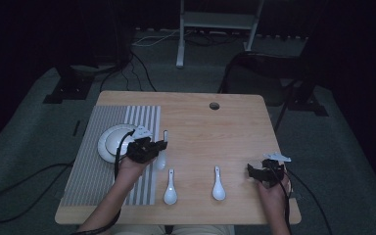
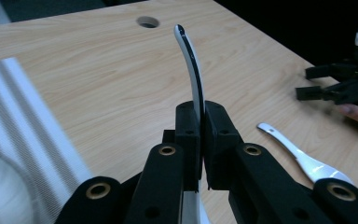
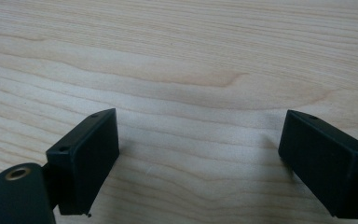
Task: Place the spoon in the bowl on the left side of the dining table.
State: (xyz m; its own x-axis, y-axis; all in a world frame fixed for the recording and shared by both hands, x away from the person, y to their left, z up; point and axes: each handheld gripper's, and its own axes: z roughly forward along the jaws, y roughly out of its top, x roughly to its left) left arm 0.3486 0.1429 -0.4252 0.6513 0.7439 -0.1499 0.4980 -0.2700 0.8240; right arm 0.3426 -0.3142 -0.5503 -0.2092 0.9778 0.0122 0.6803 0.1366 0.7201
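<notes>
Three white spoons show on the table (image 1: 225,122) from above, and the work in hand turns on the one the left gripper (image 1: 149,147) holds. Largest first: the wooden table carries a striped mat (image 1: 93,166) on the person's left side, and on that mat sits a white plate (image 1: 108,143), just behind and to the left of the left gripper. The gripper hangs over the mat's right edge, so the plate lies a short way to its left, which is the direction a placing move would most likely take; that is a judgement, not something seen. In the left gripper view its jaws are clamped on the held spoon (image 2: 192,70), pinching the handle low down near the bowl; the handle rises from between them and curves away toward the far edge of the table, so the long axis runs roughly front to back, bowl end nearest the person. Whether the bowl rests on the table or is lifted clear cannot be told. The right gripper (image 1: 260,172) sits well apart near the right edge, its jaws wide apart over bare wood with nothing between them. Of the two loose spoons, the right spoon (image 1: 218,185) lies nearer that open gripper, to its left, handle pointing away from the person; the middle spoon (image 1: 170,188) lies between the two hands, closer to the left one.
</notes>
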